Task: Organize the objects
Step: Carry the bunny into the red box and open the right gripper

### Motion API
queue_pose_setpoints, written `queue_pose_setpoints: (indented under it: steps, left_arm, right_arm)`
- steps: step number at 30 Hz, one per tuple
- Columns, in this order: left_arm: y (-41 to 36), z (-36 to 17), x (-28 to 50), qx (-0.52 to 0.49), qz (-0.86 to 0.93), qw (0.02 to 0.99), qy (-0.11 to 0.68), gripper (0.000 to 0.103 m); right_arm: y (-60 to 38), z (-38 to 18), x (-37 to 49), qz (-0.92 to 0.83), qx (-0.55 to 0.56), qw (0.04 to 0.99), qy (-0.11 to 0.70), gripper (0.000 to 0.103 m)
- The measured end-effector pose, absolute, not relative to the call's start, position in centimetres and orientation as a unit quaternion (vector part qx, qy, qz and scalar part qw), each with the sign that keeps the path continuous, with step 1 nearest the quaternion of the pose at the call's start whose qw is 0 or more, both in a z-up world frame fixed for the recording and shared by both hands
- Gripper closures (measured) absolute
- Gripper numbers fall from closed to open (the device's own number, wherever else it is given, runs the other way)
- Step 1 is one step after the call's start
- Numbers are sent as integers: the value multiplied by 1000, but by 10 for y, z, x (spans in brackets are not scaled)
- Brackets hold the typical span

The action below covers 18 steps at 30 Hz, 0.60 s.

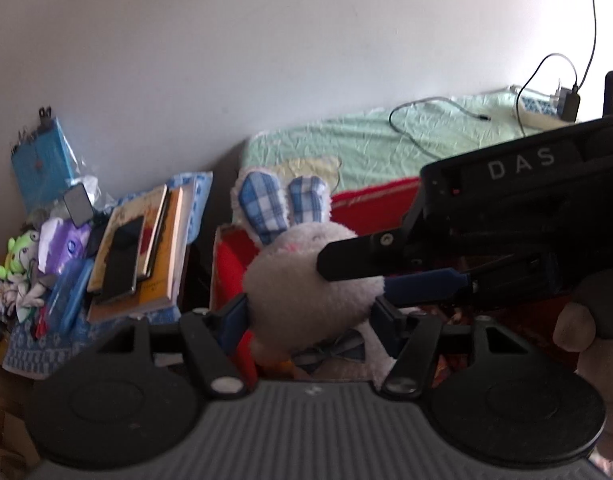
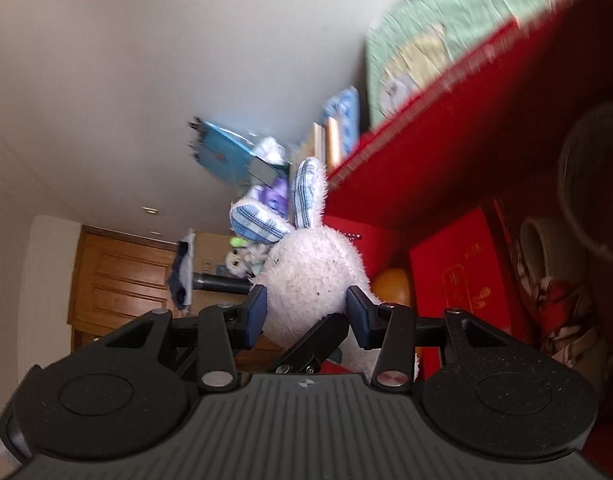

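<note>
A white plush rabbit with blue checked ears is held over an open red box. My left gripper is shut on the rabbit's body. My right gripper comes in from the right and grips the same rabbit across its head. In the right wrist view the rabbit sits between the pads of my right gripper, which press into its fur. The red box lies just behind it.
A stack of books, a phone, a blue package and small toys lie at the left. A green sheet with cables and a charger lies behind. The box holds a red packet, an orange object and a cup.
</note>
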<state>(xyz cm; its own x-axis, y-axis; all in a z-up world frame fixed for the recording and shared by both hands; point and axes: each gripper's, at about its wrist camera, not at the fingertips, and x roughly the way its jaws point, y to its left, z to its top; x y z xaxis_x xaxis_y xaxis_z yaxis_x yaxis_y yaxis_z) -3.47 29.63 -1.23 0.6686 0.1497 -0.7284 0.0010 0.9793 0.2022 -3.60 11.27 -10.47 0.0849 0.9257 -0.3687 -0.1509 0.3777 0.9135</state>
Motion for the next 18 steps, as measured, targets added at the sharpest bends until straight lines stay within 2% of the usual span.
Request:
queue_pose_setpoints:
  steps: [9, 12, 18]
  left_arm:
    - [315, -41, -27, 85, 50, 893, 439, 36]
    - [314, -44, -27, 85, 54, 894, 437, 35]
    - [316, -49, -24, 66, 61, 891, 444, 28]
  right_arm:
    - [129, -126, -38, 382, 353, 625, 581, 57]
    - [126, -132, -38, 380, 359, 621, 584, 53]
    - [123, -127, -35, 387, 345, 623, 586, 51]
